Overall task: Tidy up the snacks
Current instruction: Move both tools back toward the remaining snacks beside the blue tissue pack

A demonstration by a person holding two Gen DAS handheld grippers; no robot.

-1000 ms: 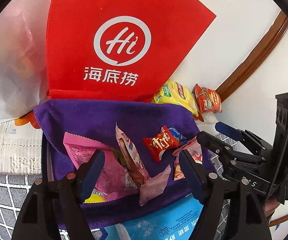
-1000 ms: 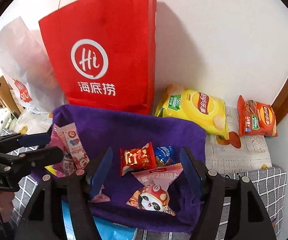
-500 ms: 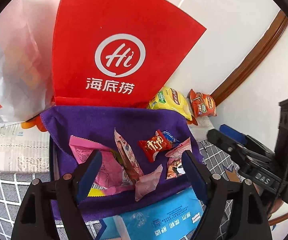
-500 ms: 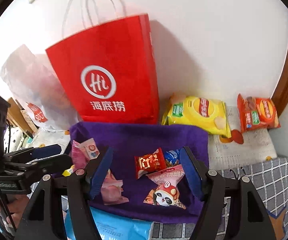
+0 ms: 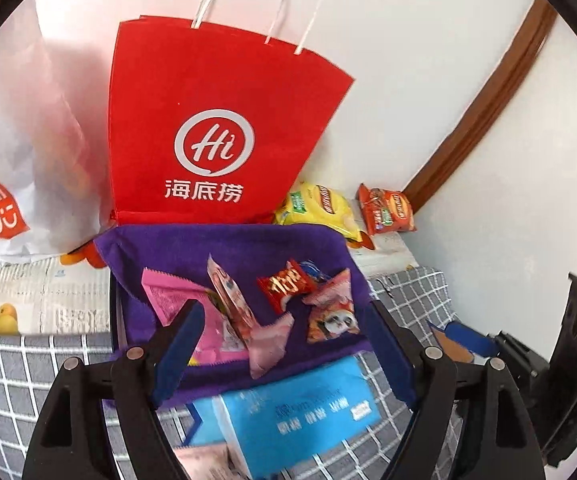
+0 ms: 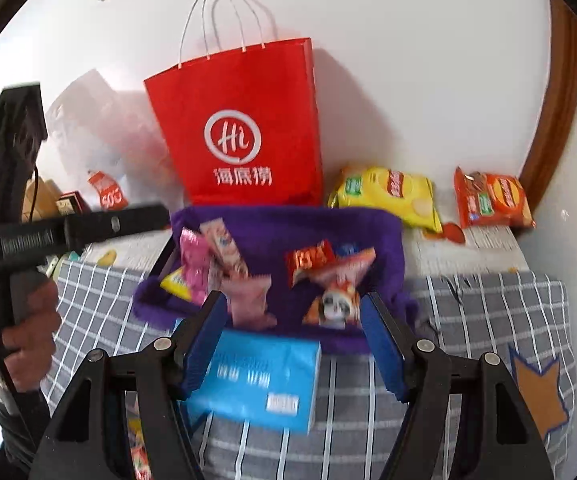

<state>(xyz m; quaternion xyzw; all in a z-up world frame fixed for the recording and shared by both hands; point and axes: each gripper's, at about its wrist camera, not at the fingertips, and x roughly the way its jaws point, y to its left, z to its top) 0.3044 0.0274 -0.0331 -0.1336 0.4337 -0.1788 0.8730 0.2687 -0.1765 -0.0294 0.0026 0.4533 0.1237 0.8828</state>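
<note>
Between picks: both grippers, left [image 5: 284,344] and right [image 6: 292,332], hang empty with jaws apart above the purple tray [image 5: 248,248]; next, descend onto one snack packet [image 5: 286,286].

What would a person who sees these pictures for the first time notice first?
The tall red paper bag with white handles stands against the wall and dominates both views. Just in front of it, a purple cloth holds a scatter of small snack packets, and a blue pack lies nearer the cameras. A yellow chip bag and an orange one lie to the right by the wall.
</note>
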